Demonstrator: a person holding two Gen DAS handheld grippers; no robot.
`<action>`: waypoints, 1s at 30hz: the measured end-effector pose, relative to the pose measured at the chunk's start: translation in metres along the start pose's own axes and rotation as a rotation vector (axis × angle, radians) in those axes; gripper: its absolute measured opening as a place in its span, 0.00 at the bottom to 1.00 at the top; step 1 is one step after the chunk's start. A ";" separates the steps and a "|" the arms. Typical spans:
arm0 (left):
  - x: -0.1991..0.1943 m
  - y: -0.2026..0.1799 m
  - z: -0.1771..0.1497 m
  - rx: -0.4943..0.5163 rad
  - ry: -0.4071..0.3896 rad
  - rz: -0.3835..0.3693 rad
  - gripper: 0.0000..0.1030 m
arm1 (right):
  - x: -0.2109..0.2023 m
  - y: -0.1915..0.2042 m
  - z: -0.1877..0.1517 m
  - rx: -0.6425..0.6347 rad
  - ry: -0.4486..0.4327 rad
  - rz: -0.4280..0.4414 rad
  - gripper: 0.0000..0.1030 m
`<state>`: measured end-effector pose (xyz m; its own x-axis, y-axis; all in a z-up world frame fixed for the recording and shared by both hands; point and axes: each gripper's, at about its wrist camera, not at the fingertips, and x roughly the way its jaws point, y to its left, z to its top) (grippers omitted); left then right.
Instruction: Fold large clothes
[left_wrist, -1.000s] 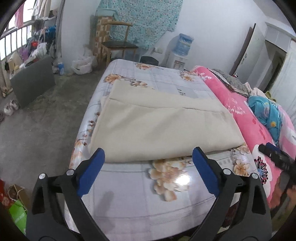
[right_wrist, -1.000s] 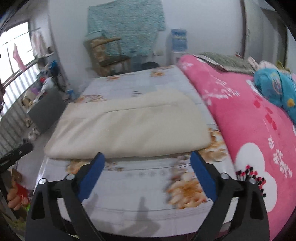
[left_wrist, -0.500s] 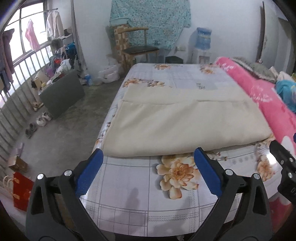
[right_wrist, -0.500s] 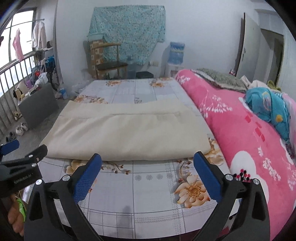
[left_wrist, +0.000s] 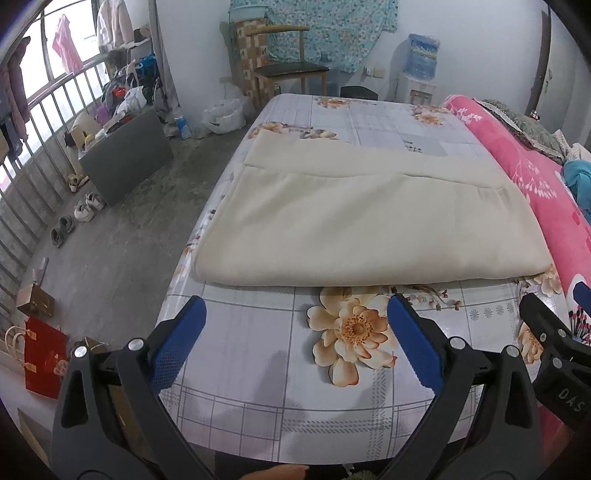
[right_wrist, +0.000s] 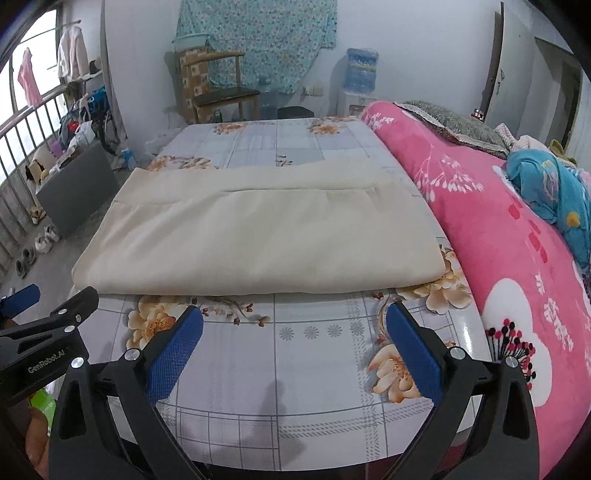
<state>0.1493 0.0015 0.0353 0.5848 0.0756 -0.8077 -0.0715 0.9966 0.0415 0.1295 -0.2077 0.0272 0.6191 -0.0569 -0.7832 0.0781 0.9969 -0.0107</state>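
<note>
On the floral table (left_wrist: 258, 373), middle: one cream cloth (left_wrist: 369, 229), folded flat, far layer showing past its upper edge. Nearer than the cloth: my left gripper (left_wrist: 295, 343), jaws spread wide, holding nothing, touching nothing. Beside it, my right gripper (right_wrist: 295, 343), likewise spread and empty. Right of the cloth: pink blanket (right_wrist: 517, 240), teal bundle (right_wrist: 546, 192) lying on it.

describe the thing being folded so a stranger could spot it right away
Start at the bed's floral sheet, beside the rolled pink blanket. The cream cloth lies flat across the sheet, folded once. It is the only plain, unpatterned fabric on the bed.
</note>
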 end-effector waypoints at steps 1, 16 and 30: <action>0.001 0.000 0.000 -0.001 0.001 -0.001 0.92 | 0.001 0.000 0.000 0.000 0.004 0.001 0.94; 0.001 0.000 -0.002 0.001 0.008 -0.012 0.92 | 0.000 0.001 0.002 0.006 0.015 0.003 0.94; 0.000 -0.005 -0.002 0.009 0.014 -0.022 0.92 | 0.001 -0.002 0.004 0.006 0.019 -0.010 0.94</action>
<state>0.1486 -0.0035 0.0337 0.5744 0.0529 -0.8169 -0.0513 0.9983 0.0285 0.1326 -0.2100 0.0289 0.6037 -0.0659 -0.7945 0.0891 0.9959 -0.0149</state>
